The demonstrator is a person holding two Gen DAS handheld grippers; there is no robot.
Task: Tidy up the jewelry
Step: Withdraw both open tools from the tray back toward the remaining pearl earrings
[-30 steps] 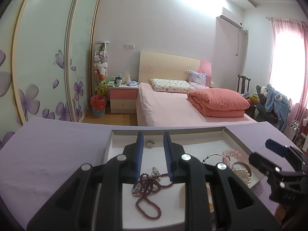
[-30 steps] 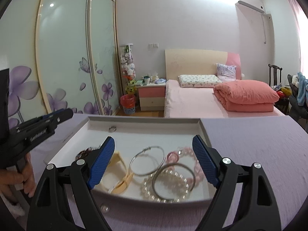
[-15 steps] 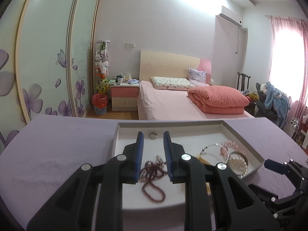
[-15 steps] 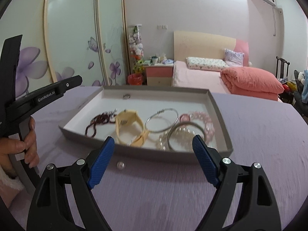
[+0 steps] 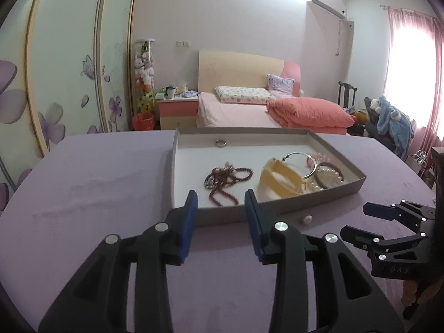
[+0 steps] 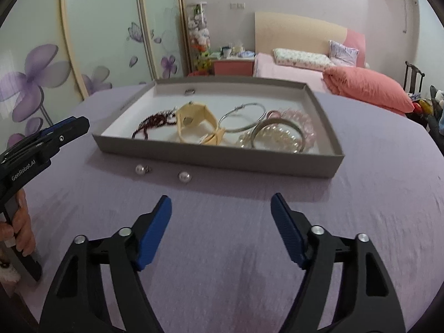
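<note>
A grey tray (image 6: 211,159) (image 5: 277,209) sits on the purple table. It holds a dark red bead necklace (image 6: 155,120) (image 5: 226,179), a yellow watch (image 6: 198,123) (image 5: 280,179), a silver hoop (image 6: 242,118), a silver bangle over a pearl bracelet (image 6: 277,137), a pink bead bracelet (image 6: 301,118) and a small ring (image 6: 190,91) (image 5: 221,143). Two pearl earrings (image 6: 142,169) (image 6: 184,177) lie on the table before the tray; one shows in the left wrist view (image 5: 306,218). My left gripper (image 5: 220,199) is open and empty before the tray. My right gripper (image 6: 220,202) is open wide and empty, short of the earrings.
The purple table (image 6: 388,183) extends around the tray. Behind it are a bed (image 5: 249,111), a pink nightstand (image 5: 177,109) and a floral wardrobe (image 5: 69,63). The other gripper shows at the edge of each view (image 6: 44,138) (image 5: 394,222).
Both grippers have drawn back from over the tray toward the table's near side. The left jaws have opened wider. The two pearl earrings have come into view.
</note>
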